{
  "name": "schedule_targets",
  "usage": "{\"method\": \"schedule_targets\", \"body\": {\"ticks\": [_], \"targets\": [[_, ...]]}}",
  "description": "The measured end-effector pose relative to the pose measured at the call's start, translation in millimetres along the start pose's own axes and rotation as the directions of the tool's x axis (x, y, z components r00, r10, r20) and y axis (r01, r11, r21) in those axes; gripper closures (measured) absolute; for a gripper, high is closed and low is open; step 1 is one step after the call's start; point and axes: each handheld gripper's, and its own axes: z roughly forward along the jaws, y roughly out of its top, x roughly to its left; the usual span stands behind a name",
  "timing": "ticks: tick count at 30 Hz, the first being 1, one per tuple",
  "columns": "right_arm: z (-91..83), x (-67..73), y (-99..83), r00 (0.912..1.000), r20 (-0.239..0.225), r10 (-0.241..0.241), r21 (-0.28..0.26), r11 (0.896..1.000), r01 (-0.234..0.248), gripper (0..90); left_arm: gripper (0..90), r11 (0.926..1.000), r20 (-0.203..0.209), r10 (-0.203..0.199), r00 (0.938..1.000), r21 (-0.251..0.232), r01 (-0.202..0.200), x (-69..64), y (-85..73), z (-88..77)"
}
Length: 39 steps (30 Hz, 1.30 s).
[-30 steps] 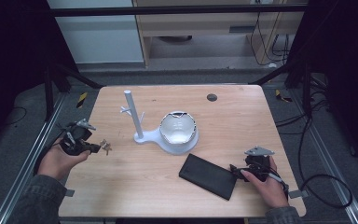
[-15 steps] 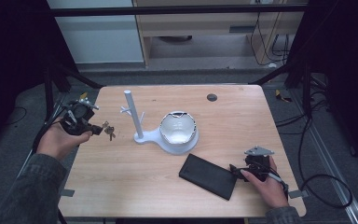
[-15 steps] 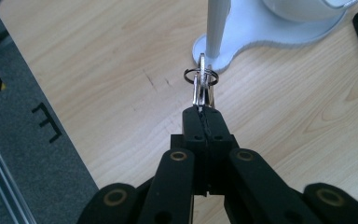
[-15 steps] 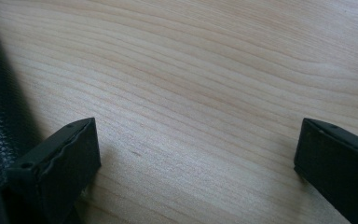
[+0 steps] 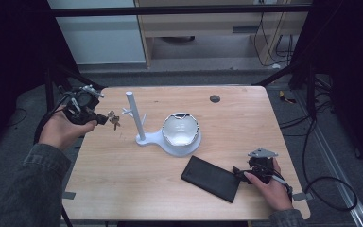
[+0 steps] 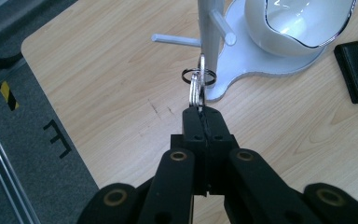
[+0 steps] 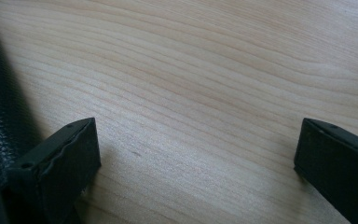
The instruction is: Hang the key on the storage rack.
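Note:
My left gripper is held above the table's left edge, shut on a bunch of keys on a dark ring. The keys hang just left of the white post stand, close to its side pegs. A white bowl sits on the stand's base. My right gripper rests low on the table at the front right, jaws wide apart with only bare wood between them. A black wallet lies right beside its left jaw.
The light wooden table has a small dark round disc near its back edge. Dark frame struts and cables stand around the table, and a floor strip with yellow-black tape lies off its left side.
The left hand has risen and moved toward the stand with the keys in its jaws. The right hand and the wallet have stayed where they were.

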Motion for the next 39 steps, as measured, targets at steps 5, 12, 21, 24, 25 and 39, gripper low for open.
{"method": "schedule_targets", "body": {"ticks": [5, 12, 21, 24, 25, 39], "targets": [[0.2, -0.1, 0.0, 1.0000, -0.002, -0.001, -0.001, 1.000, 0.001, 0.4, 90.0, 1.0000, -0.004, 0.008, 1.0000, 0.004, -0.008, -0.8, 5.3, -0.4], [0.2, -0.2, 0.1, 1.0000, -0.004, -0.002, -0.001, 1.000, 0.002, 0.4, 90.0, 0.9999, -0.016, 0.010, 0.9998, 0.014, -0.010, -1.1, 10.0, 0.1], [0.2, -0.2, 0.1, 1.0000, -0.004, -0.002, -0.001, 1.000, 0.002, 0.4, 90.0, 0.9994, -0.025, 0.028, 0.9993, 0.019, -0.028, -3.4, 14.7, 2.7], [0.2, -0.2, 0.1, 1.0000, -0.004, -0.002, -0.001, 1.000, 0.002, 0.4, 90.0, 0.9995, -0.019, 0.029, 0.9994, 0.015, -0.029, -4.7, 15.4, 3.1], [0.2, -0.2, 0.1, 1.0000, -0.004, -0.002, -0.001, 1.000, 0.002, 0.4, 90.0, 0.9995, -0.019, 0.029, 0.9994, 0.015, -0.029, -4.7, 15.4, 3.1], [0.2, -0.2, 0.1, 1.0000, -0.004, -0.002, -0.001, 1.000, 0.002, 0.4, 90.0, 0.9984, -0.009, 0.051, 0.9987, 0.025, -0.051, -7.7, 16.8, 2.3]]}}
